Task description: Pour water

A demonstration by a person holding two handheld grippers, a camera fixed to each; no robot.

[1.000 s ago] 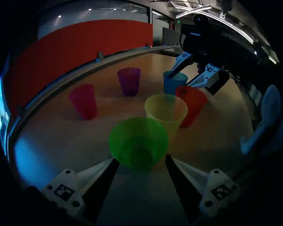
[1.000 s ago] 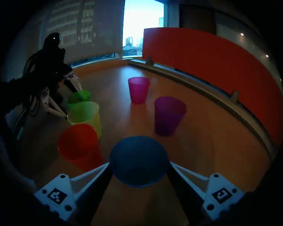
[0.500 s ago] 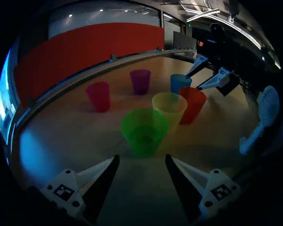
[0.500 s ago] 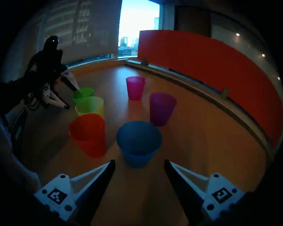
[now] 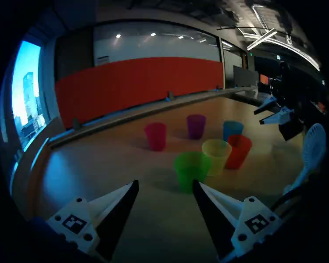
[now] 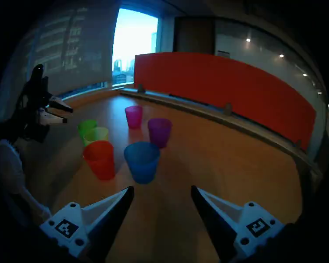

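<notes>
The left gripper (image 5: 164, 183) hung over the near part of the wooden table (image 5: 98, 166), its jaws spread wide with nothing between them. Just beyond its right finger stood the green cup (image 5: 191, 170). The yellow cup (image 5: 216, 155) sat close behind that, and the red cup (image 5: 238, 151) stood to the right of the yellow one. Farther off stood the blue cup (image 5: 232, 130), the purple cup (image 5: 195, 126) and the magenta cup (image 5: 155, 136).

The right gripper (image 6: 162, 188) faced the same cluster from the opposite side, equally wide and empty. The blue cup was nearest to it, slightly left of its centre line and well clear of both fingers.

The cups looked like thin, translucent plastic tumblers. They were probably light, smooth and tapered, and likely to flex or slip if squeezed hard. A hold across the middle of the wall, below the rim, would seem safest. The light was too dim to tell whether any cup held water. A filled one would be heavier and prone to slosh.
</notes>
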